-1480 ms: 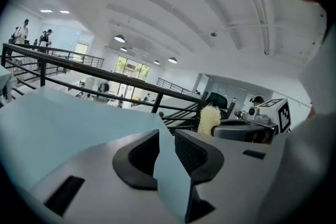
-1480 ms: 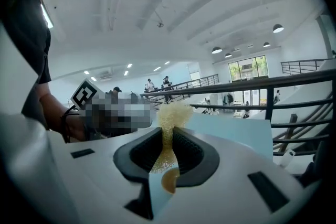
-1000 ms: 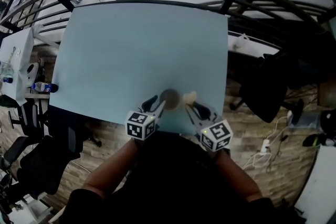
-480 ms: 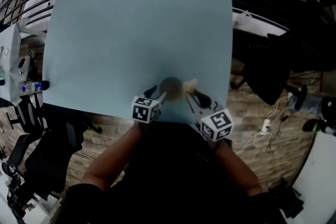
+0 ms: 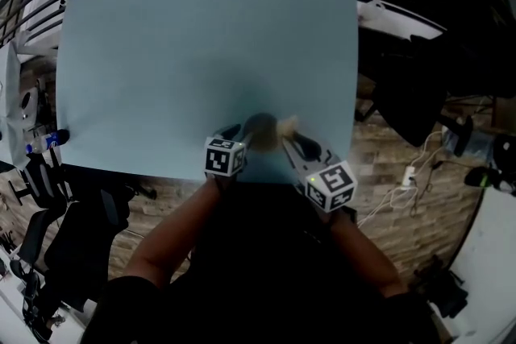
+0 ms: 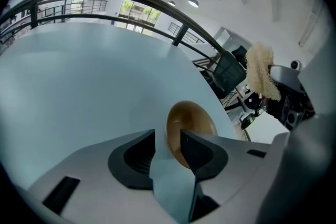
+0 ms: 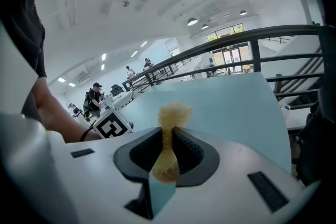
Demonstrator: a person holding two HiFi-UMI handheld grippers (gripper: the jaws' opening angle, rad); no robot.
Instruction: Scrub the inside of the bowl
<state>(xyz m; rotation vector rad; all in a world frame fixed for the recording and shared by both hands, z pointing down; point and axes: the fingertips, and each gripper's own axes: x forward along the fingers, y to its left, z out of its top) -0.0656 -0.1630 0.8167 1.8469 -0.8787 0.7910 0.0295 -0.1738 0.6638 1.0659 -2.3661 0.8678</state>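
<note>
Brown bowl (image 6: 192,122) upright on blue table (image 5: 201,52); beside it, tan fibrous scrubber (image 7: 174,112) pinched in right claw (image 7: 168,139)

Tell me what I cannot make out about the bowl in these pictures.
- Head view: the bowl is small and dark, its near edge behind the left gripper; its inside is unseen.
- Left gripper view: the fingers have just been closing with the bowl's rim seen between them; one hides its lower part, so contact is unclear.
- Right gripper view: no bowl in frame, only the loofah scrubber pinched in the right gripper.
</note>
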